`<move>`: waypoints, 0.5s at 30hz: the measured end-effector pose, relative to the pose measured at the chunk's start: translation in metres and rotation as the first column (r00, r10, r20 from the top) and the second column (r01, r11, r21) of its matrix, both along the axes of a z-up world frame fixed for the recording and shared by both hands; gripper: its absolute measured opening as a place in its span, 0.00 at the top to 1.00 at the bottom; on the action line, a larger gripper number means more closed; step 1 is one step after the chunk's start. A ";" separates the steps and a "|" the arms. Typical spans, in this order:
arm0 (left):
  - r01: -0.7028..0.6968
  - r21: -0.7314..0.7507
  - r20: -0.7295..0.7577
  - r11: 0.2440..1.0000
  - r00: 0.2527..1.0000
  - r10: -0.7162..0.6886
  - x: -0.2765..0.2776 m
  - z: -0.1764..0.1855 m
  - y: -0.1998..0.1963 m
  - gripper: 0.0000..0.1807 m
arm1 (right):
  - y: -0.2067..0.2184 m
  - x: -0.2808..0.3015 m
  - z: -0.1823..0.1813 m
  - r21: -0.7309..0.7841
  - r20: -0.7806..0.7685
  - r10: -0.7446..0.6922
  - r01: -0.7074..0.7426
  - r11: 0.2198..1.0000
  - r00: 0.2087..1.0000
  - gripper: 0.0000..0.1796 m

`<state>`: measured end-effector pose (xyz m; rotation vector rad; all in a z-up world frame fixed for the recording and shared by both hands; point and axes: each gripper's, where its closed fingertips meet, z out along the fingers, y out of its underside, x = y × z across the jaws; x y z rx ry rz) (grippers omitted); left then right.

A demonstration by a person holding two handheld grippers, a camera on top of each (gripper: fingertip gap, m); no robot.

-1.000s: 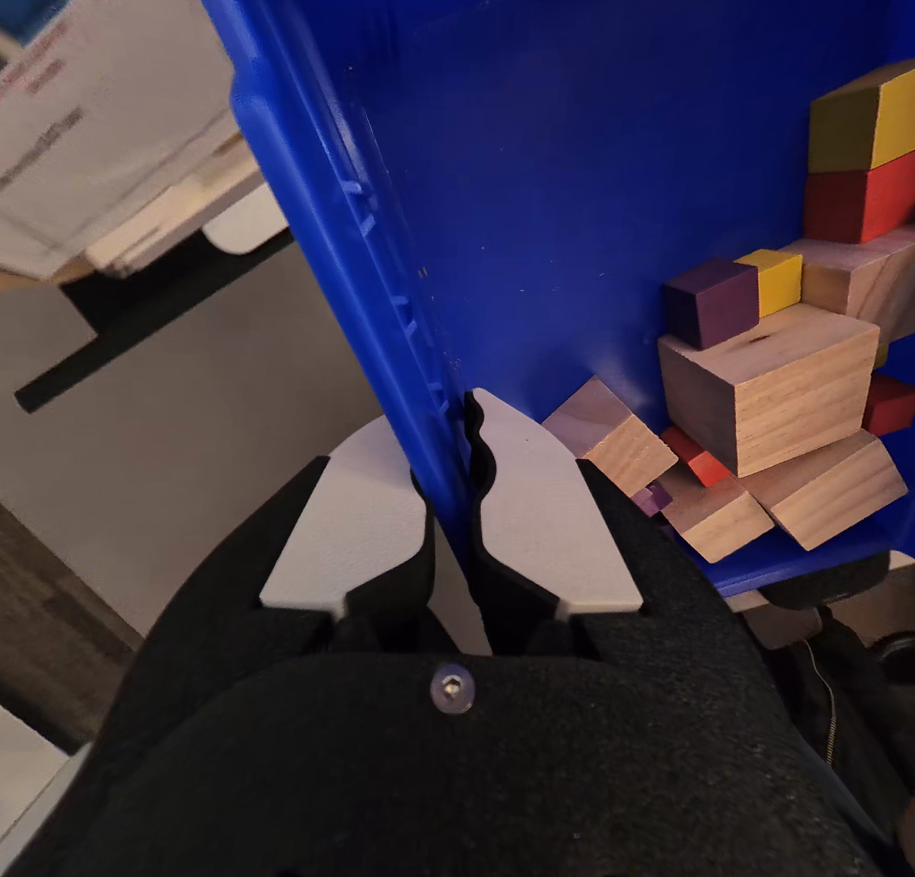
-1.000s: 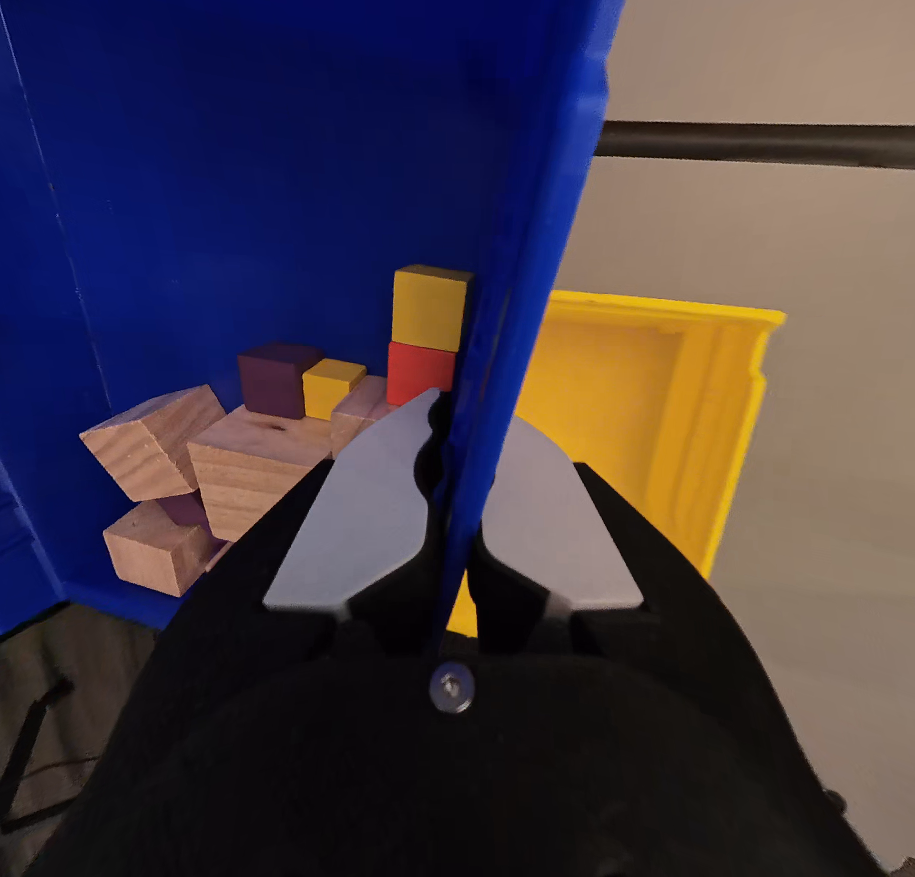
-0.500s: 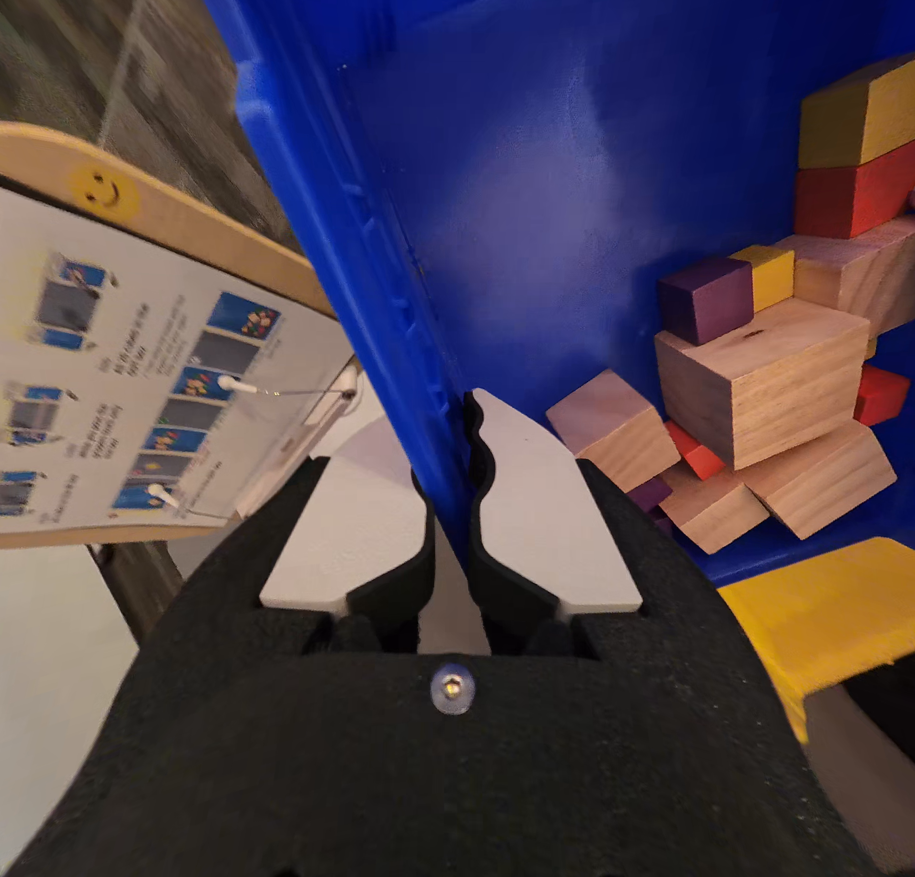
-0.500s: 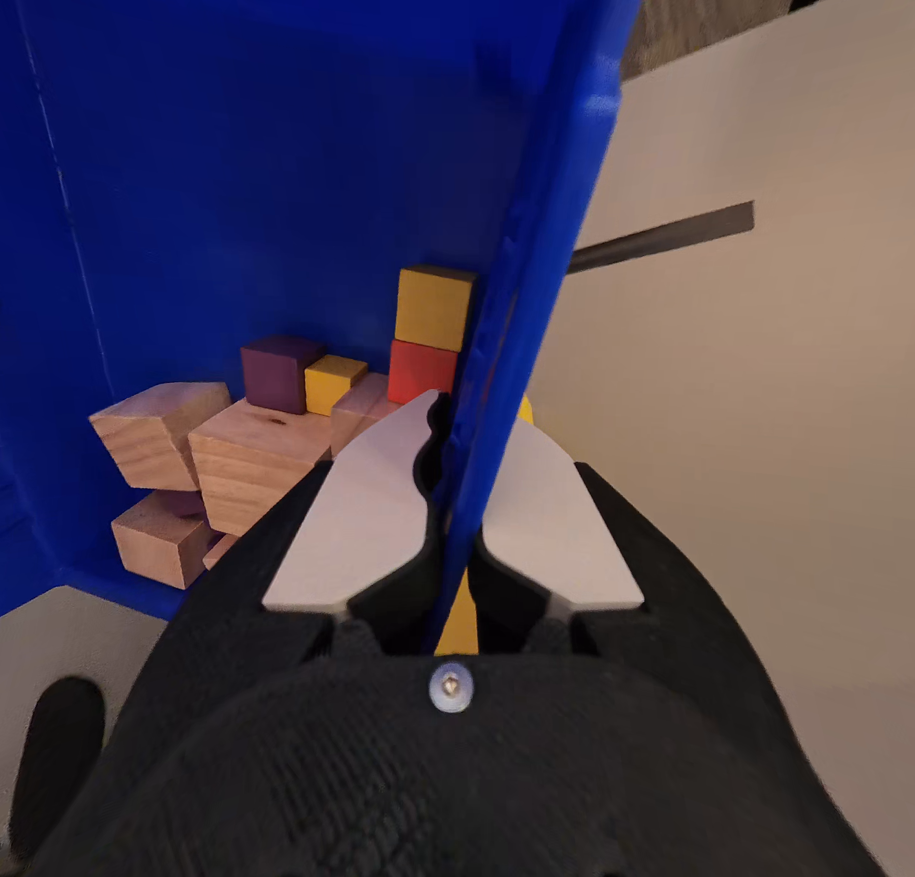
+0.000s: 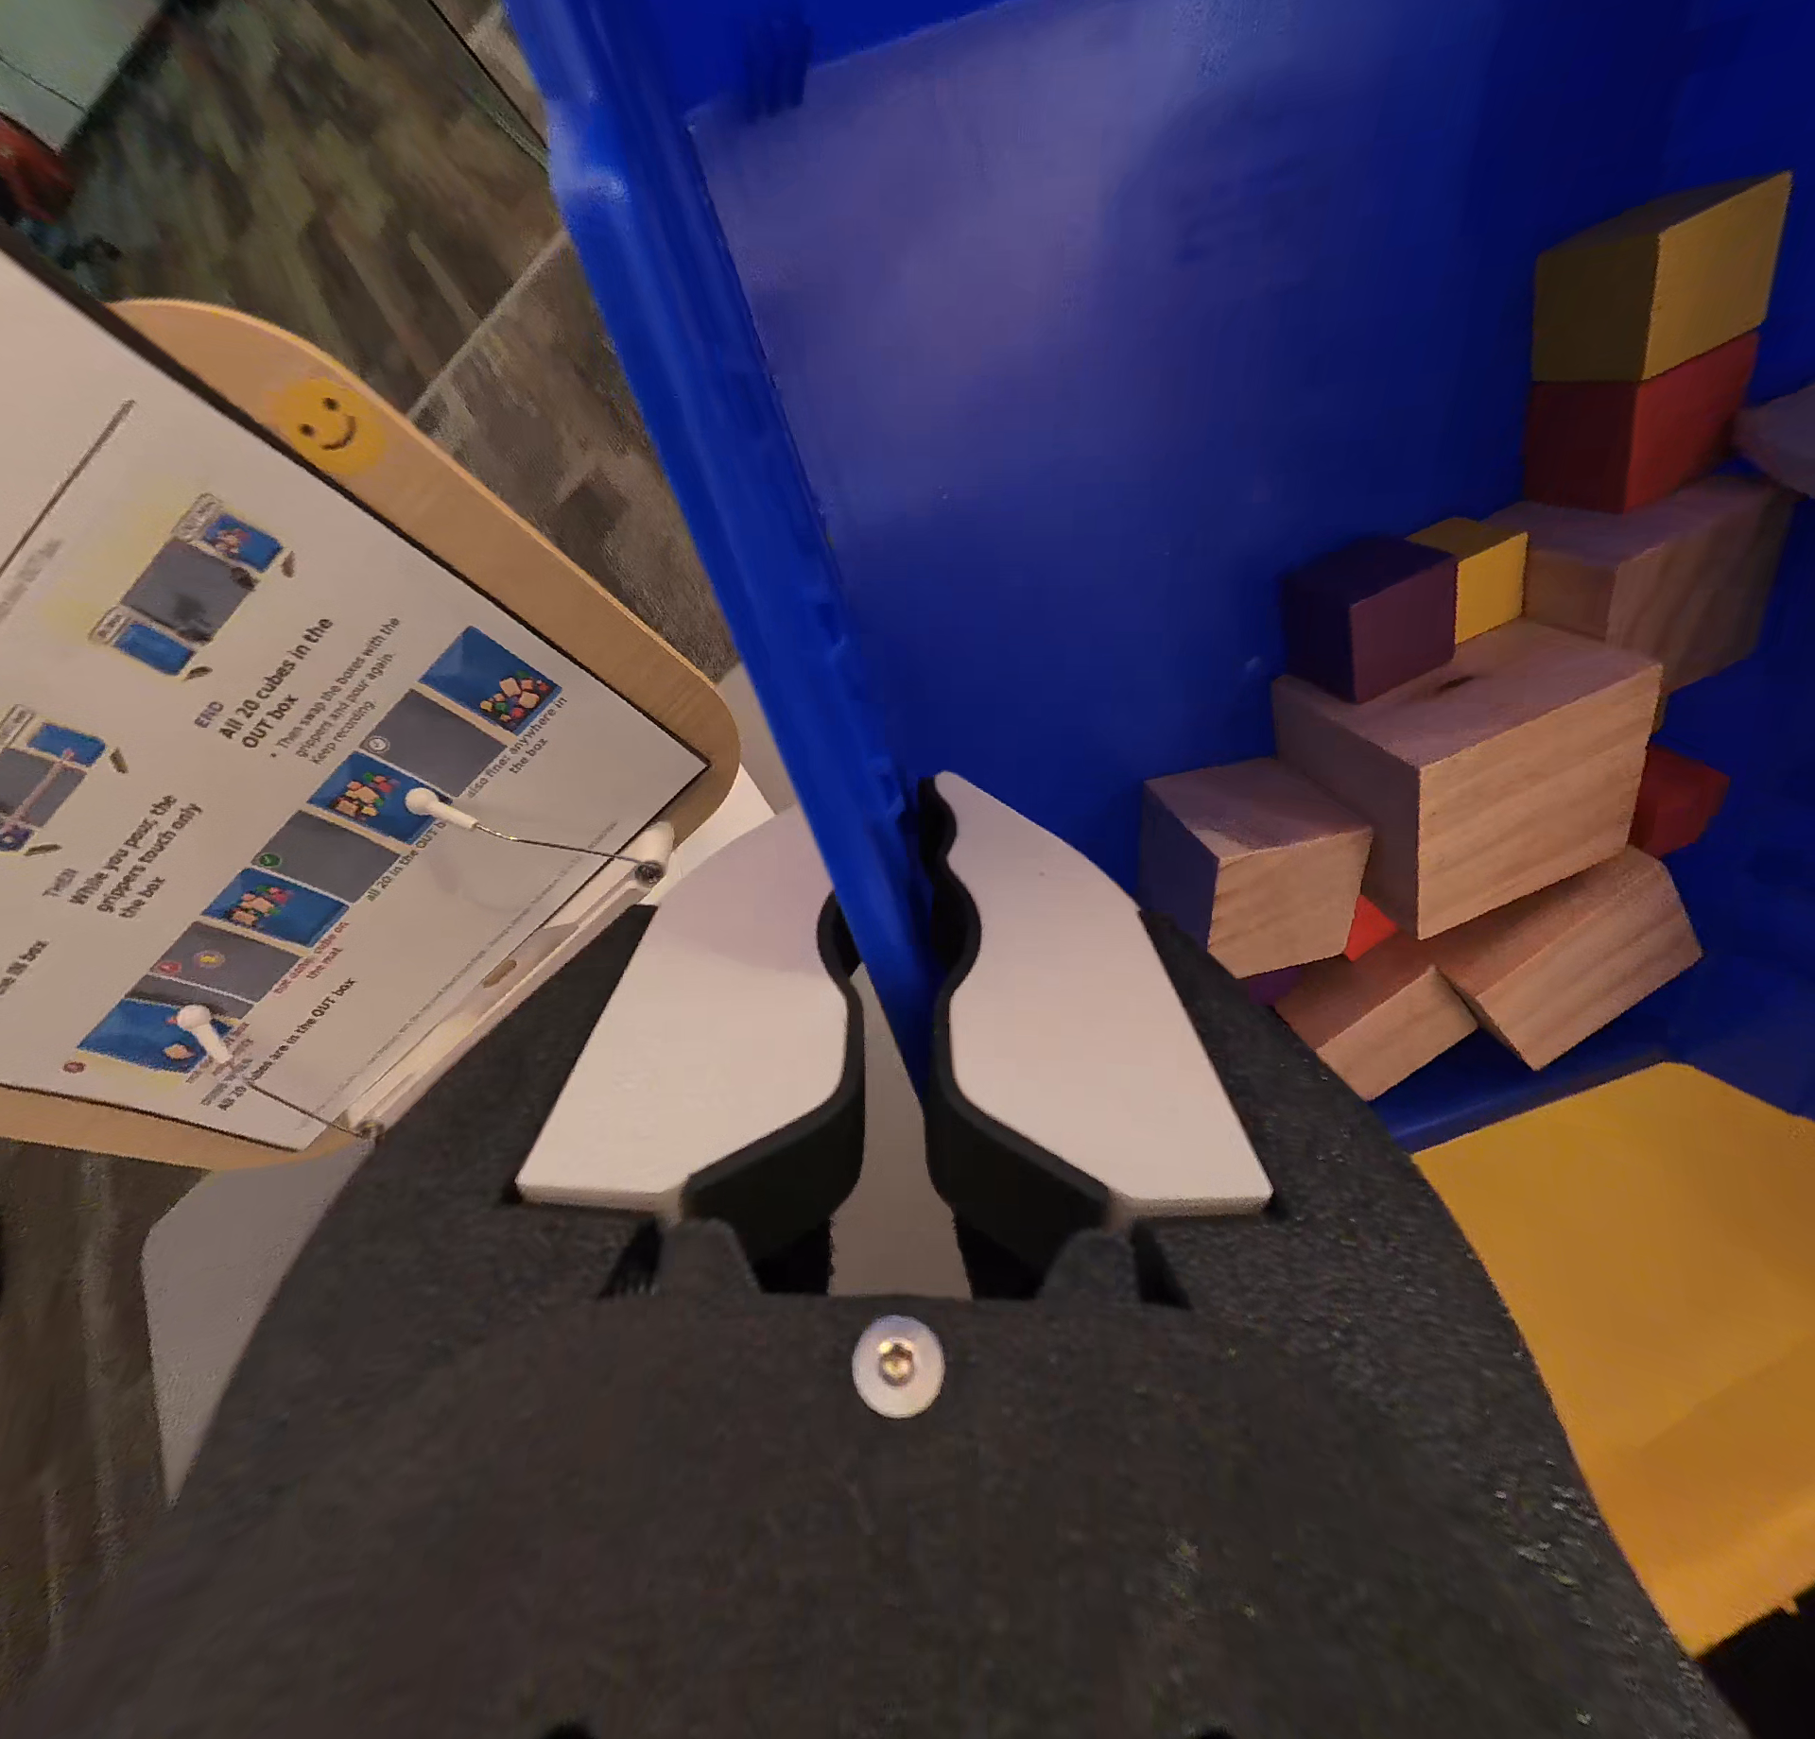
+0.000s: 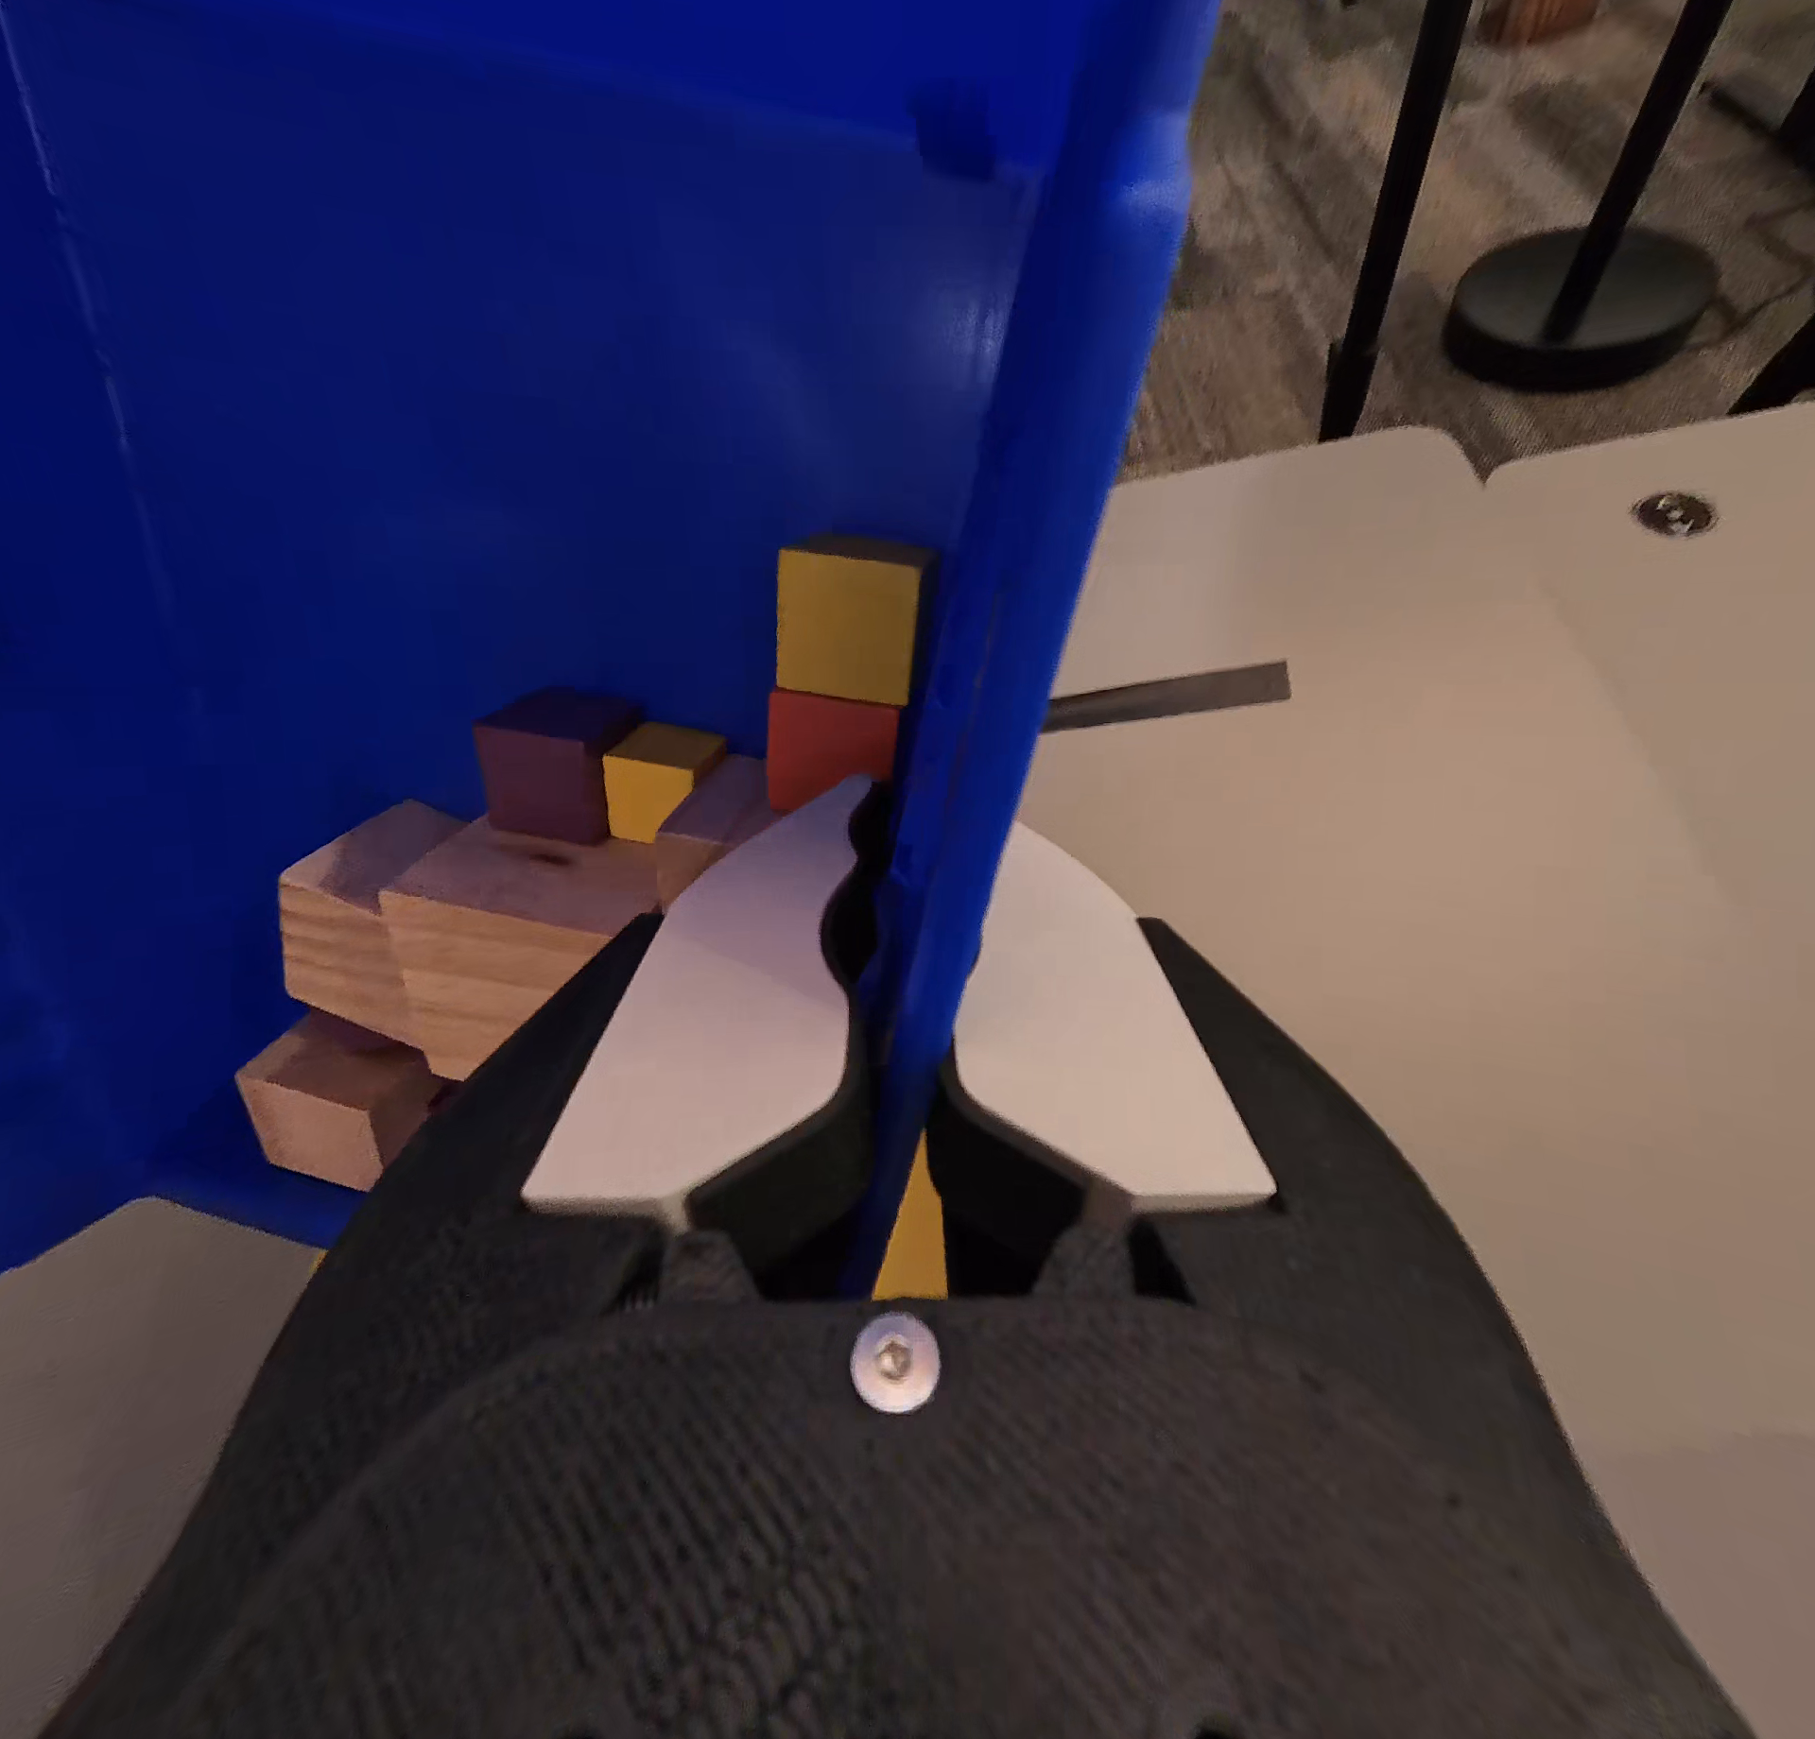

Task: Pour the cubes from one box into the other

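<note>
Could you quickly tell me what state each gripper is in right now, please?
Left gripper: closed on a side wall of the blue box.
Right gripper: closed on the opposite side wall of the same box.

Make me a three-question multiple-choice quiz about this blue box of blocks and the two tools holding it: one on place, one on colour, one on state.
1. Where do the blocks lie?
A. heaped at the blue box's low end
B. on the table
C. in the yellow box

2. What colour is the block under the top yellow block?
A. green
B. red
C. white

3. How does the left tool stand?
A. open, away from the box
B. holding a block
C. shut on the box's wall

Answers: 1 A, they crowd one corner inside. 2 B, the red block sits directly beneath. 3 C, its fingers pinch the blue wall.
</note>
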<state>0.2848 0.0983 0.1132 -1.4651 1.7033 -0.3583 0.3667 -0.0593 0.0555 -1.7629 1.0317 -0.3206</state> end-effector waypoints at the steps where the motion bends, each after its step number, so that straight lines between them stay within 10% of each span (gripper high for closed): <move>1: -0.003 0.004 0.022 1.000 1.000 0.003 -0.003 0.002 -0.001 0.96 | 0.000 0.000 0.004 0.007 0.016 -0.001 0.001 1.000 1.000 0.97; 15: -0.007 -0.065 0.229 0.998 0.973 0.022 -0.026 0.001 0.016 0.96 | 0.016 -0.016 0.026 -0.076 0.173 0.037 -0.024 0.997 0.984 0.97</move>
